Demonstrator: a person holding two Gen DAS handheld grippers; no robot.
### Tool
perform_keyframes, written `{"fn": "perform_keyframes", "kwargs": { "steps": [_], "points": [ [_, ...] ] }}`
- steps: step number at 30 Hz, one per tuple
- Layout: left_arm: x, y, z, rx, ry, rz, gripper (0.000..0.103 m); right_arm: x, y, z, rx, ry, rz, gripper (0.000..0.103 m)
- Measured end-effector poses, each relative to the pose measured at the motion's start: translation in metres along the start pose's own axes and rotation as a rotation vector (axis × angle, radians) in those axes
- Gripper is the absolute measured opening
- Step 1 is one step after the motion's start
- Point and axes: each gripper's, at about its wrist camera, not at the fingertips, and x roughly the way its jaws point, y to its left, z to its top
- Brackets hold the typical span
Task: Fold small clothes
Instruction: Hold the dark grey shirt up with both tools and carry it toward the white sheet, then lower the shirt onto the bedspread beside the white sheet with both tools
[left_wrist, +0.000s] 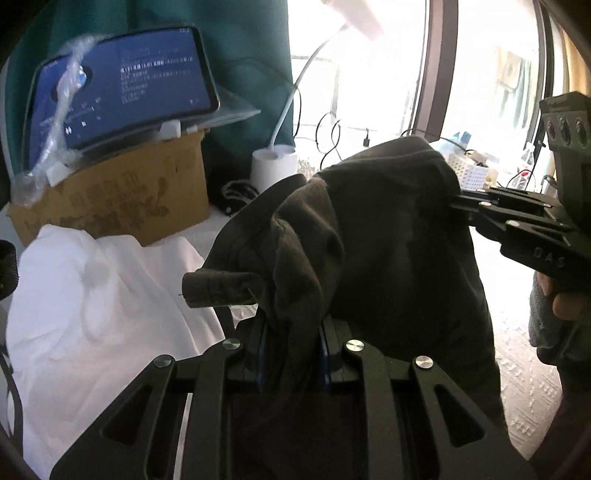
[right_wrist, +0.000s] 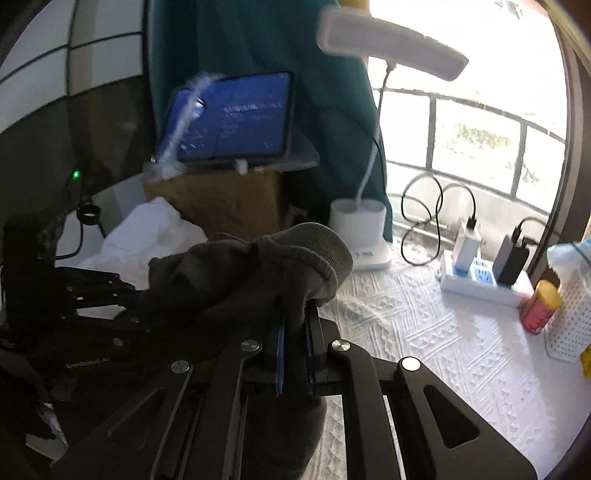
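The left gripper (left_wrist: 291, 347) was clamped on one edge of a crumpled dark grey fabric garment (left_wrist: 369, 240); the right gripper (right_wrist: 295, 332) pinched its other edge, holding it above the white textured tablecloth (right_wrist: 424, 332).

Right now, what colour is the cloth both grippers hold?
Dark grey cloth; clearest in the left wrist view.

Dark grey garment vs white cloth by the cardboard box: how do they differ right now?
The dark grey fabric garment is lifted off the surface; the crumpled white cloth lies heaped below, beside the brown cardboard box.
The garment is pinched by the left gripper and right gripper; nothing holds the white cloth.
The garment is dark, the cloth bright white.
Both are soft, wrinkled and unfolded.
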Motion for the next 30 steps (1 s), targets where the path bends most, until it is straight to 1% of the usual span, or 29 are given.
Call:
{"fn": "perform_keyframes", "kwargs": {
  "steps": [5, 8, 10, 12, 13, 15, 18, 22, 26, 28, 30],
  "points": [
    [0.025, 0.007, 0.001, -0.003, 0.054, -0.010, 0.020, 0.023, -0.009, -0.009, 0.022, 0.040, -0.014, 0.010],
    [0.037, 0.011, 0.001, 0.005, 0.069, 0.005, 0.024, 0.037, -0.017, -0.015, 0.045, 0.065, -0.022, 0.010],
    [0.047, 0.015, 0.000, 0.009, 0.088, 0.010, 0.025, 0.044, -0.024, -0.018, 0.066, 0.072, -0.025, 0.010],
    [0.057, 0.022, 0.001, -0.023, 0.134, -0.002, 0.025, 0.053, -0.035, -0.021, 0.094, 0.084, -0.042, 0.010],
    [0.060, 0.025, 0.002, -0.036, 0.143, -0.009, 0.025, 0.059, -0.043, -0.024, 0.122, 0.098, -0.047, 0.010],
    [0.062, 0.031, 0.004, -0.062, 0.149, -0.026, 0.025, 0.066, -0.053, -0.027, 0.153, 0.113, -0.044, 0.010],
    [0.066, 0.038, 0.008, -0.088, 0.156, -0.031, 0.025, 0.074, -0.062, -0.034, 0.175, 0.136, -0.040, 0.010],
    [0.073, 0.040, 0.015, -0.081, 0.152, -0.003, 0.026, 0.085, -0.067, -0.042, 0.181, 0.174, -0.056, 0.010],
    [0.081, 0.041, 0.021, -0.049, 0.151, 0.064, 0.025, 0.085, -0.072, -0.043, 0.198, 0.187, -0.058, 0.011],
    [0.083, 0.042, 0.022, -0.035, 0.157, 0.080, 0.026, 0.085, -0.074, -0.043, 0.203, 0.190, -0.064, 0.013],
    [0.083, 0.041, 0.022, -0.020, 0.156, 0.099, 0.026, 0.083, -0.076, -0.044, 0.211, 0.189, -0.081, 0.020]
  ]
}}
